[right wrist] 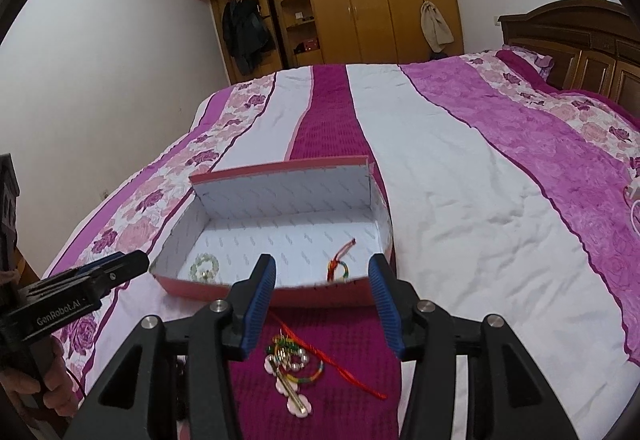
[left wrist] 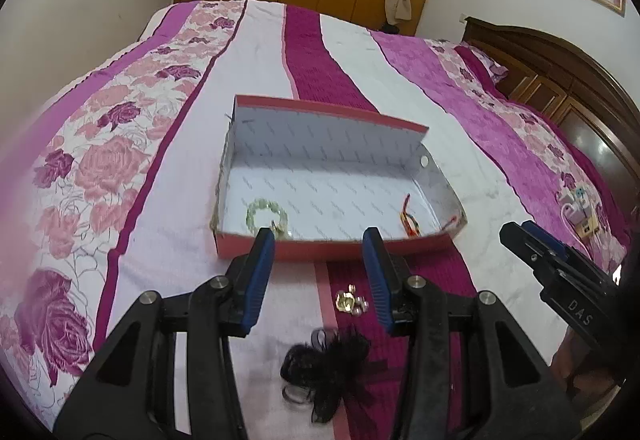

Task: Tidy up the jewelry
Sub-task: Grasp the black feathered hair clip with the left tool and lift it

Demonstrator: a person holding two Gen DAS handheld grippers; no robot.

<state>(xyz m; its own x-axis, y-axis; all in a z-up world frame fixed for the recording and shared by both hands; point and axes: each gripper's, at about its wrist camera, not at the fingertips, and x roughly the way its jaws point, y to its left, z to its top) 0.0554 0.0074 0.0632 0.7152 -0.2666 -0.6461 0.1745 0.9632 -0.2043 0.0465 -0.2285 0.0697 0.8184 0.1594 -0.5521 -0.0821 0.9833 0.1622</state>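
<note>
My left hand-held gripper (left wrist: 318, 240) hangs with its jaws parted and nothing between them, above the gold pieces (left wrist: 351, 302) and the black hair tie (left wrist: 326, 370) on the bed (left wrist: 420, 120). My right hand-held gripper (right wrist: 322, 270) is likewise parted and empty, over the tangle of charms (right wrist: 294, 368) with its red cord (right wrist: 352, 372). Just past both sits the open box (right wrist: 280, 294), already holding a green bead bracelet (left wrist: 267, 215) at one end and a red-corded piece (right wrist: 338, 268) at the other. I judge the next pickup is the loose jewelry on the bed. To do it well I'd come down straight over one small item, pinch it at its bulkiest part rather than a thin cord, avoid snagging the bedspread, lift clear of the box's near wall, and set it apart from what's inside
</note>
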